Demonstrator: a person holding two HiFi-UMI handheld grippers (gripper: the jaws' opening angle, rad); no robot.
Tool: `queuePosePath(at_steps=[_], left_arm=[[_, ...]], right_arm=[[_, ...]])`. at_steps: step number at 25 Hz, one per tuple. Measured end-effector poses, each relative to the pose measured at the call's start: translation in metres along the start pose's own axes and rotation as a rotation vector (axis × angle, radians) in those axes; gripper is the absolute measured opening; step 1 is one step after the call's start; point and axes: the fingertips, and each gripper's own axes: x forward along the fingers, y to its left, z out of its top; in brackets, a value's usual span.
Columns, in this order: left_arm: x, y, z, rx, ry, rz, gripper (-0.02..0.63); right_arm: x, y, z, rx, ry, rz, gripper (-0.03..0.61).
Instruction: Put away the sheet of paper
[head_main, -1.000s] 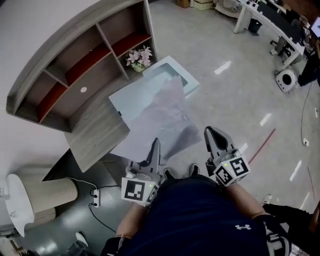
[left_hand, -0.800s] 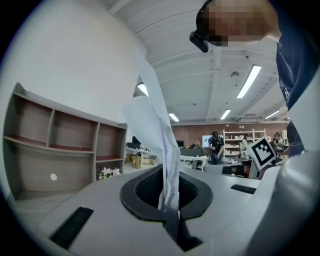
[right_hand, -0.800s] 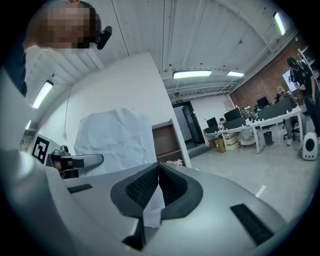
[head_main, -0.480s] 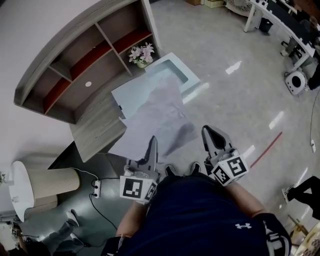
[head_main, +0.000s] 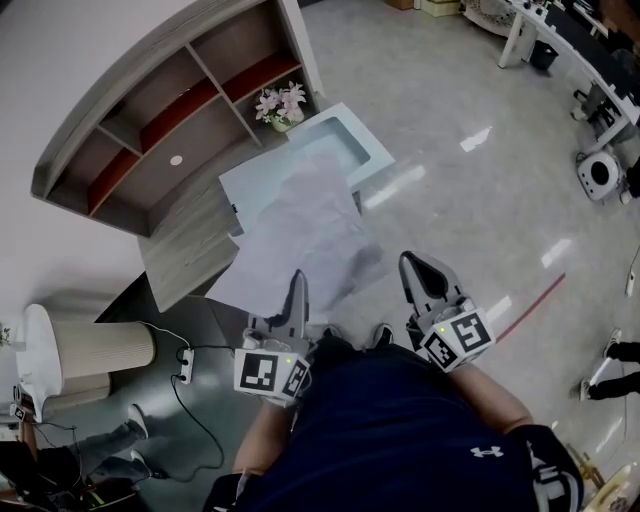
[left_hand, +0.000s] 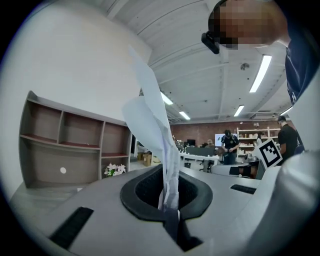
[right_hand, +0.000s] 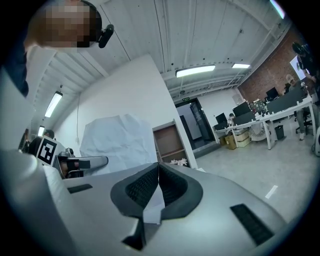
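Observation:
I hold a crumpled white sheet of paper (head_main: 305, 235) above the floor, in front of the person's body. My left gripper (head_main: 297, 287) is shut on its near edge. In the left gripper view the sheet (left_hand: 150, 115) rises straight up out of the closed pads. My right gripper (head_main: 405, 262) is at the sheet's near right corner, jaws together. A white strip of the sheet (right_hand: 151, 200) shows pinched between its pads, and the rest (right_hand: 120, 140) spreads left toward the other gripper.
A curved wooden shelf unit (head_main: 170, 140) stands at the left, with a pot of flowers (head_main: 280, 105) by its end. A pale blue table (head_main: 355, 140) lies under the sheet's far end. A power strip (head_main: 183, 365) and a white bin (head_main: 40, 360) are at the lower left.
Both grippers and the sheet have shifted slightly left and toward the shelf. The grips look unchanged.

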Motion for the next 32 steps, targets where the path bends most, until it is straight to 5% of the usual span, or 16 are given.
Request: queuePosePath(at_steps=[17,32], left_arm=[[0.052,0.026,-0.009,-0.008,0.028,-0.067,0.015],[0.12,0.132,-0.011,-0.033,0.044,-0.195,0.015]], right_arm=[[0.033,-0.035,0.0,0.035,0.007,-0.094,0.014],[0.141,-0.029,-0.007,0.012,0.037,-0.217,0.014]])
